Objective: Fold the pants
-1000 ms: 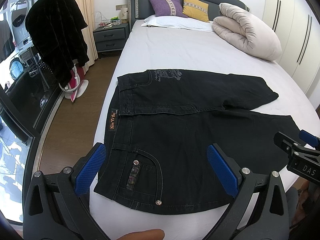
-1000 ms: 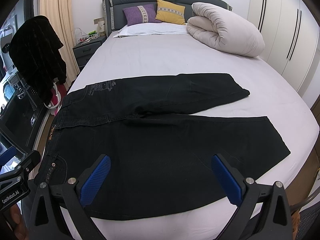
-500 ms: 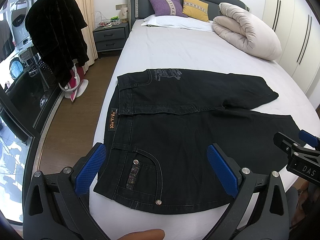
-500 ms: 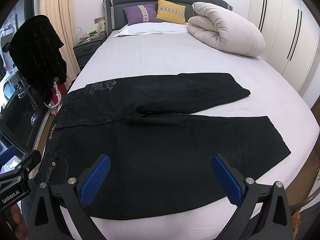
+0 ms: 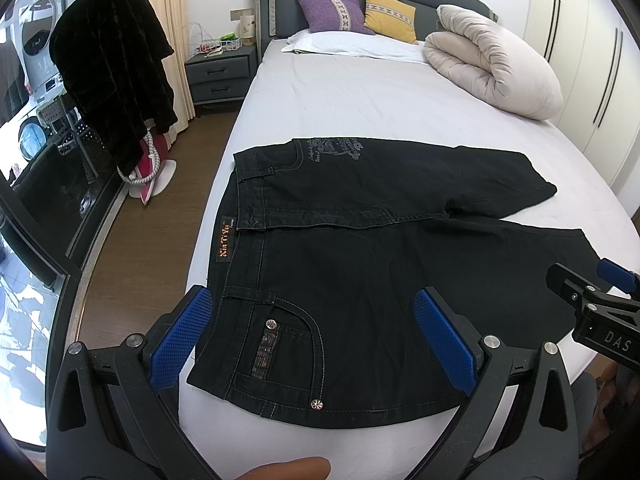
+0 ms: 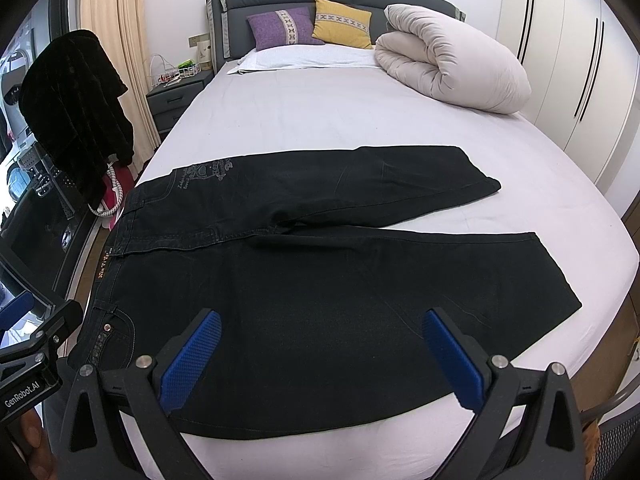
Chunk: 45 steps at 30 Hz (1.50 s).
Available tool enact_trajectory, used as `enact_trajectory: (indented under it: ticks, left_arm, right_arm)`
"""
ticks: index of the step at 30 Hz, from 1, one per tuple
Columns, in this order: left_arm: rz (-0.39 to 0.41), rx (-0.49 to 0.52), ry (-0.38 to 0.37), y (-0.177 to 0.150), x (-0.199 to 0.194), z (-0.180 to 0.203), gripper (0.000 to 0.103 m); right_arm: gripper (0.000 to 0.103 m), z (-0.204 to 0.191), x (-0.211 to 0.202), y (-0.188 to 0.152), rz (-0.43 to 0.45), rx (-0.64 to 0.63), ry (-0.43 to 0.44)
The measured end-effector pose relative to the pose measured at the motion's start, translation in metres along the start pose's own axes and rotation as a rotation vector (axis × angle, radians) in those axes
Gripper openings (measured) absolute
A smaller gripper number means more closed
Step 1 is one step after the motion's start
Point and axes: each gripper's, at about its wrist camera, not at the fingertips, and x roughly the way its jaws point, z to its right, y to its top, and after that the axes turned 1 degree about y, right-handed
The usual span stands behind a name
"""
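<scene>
Black jeans (image 5: pixel 360 248) lie flat across the foot of the bed (image 5: pixel 360 92), waistband toward the left edge, both legs stretching right. In the right wrist view the same jeans (image 6: pixel 320 272) show the far leg angled away from the near one. My left gripper (image 5: pixel 316 320) hovers open above the near hip pocket, nothing between its blue pads. My right gripper (image 6: pixel 320 340) hangs open over the near leg's thigh, also holding nothing. The right gripper's tip shows at the edge of the left wrist view.
A rolled beige duvet (image 5: pixel 492 60) and purple and yellow pillows (image 5: pixel 356 14) sit at the head of the bed. A nightstand (image 5: pixel 220 72) and a dark coat (image 5: pixel 112 88) on a rack stand left of the bed, with wooden floor (image 5: pixel 140 260) between.
</scene>
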Motion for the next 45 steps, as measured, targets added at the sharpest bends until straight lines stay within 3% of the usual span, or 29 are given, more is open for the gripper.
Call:
enact_trajectory:
  ticks: [12, 22, 29, 33, 35, 40, 43, 45]
  left_arm:
    - [0.005, 0.012, 0.003, -0.01, 0.007, 0.008, 0.103]
    - [-0.025, -0.018, -0.096, -0.001, 0.025, -0.008, 0.103]
    - [-0.119, 0.009, -0.216, -0.005, 0.07, -0.012, 0.103]
    - [-0.211, -0.064, -0.173, -0.006, 0.102, -0.028, 0.103]
    - [-0.159, -0.092, -0.197, 0.005, 0.107, -0.036, 0.103]
    - [-0.066, 0.028, -0.211, 0.074, 0.151, -0.041, 0.103]
    - [-0.059, 0.167, -0.279, 0.128, 0.198, -0.034, 0.101]
    - [-0.102, 0.255, -0.353, 0.163, 0.24, -0.031, 0.097]
  right_arm:
    - [0.103, -0.002, 0.004, -0.003, -0.001, -0.002, 0.001]
    - [0.103, -0.013, 0.011, -0.012, 0.0, -0.005, 0.023]
    - [0.103, -0.007, 0.009, 0.001, 0.056, -0.042, 0.134]
    - [0.103, 0.001, 0.016, 0.014, 0.082, -0.064, 0.193]
    - [0.103, 0.006, 0.024, 0.021, 0.081, -0.072, 0.212]
    - [0.102, 0.025, 0.06, 0.043, 0.043, -0.098, 0.237]
    - [0.091, 0.038, 0.083, 0.06, 0.014, -0.126, 0.282]
    - [0.086, 0.047, 0.096, 0.07, -0.008, -0.142, 0.326]
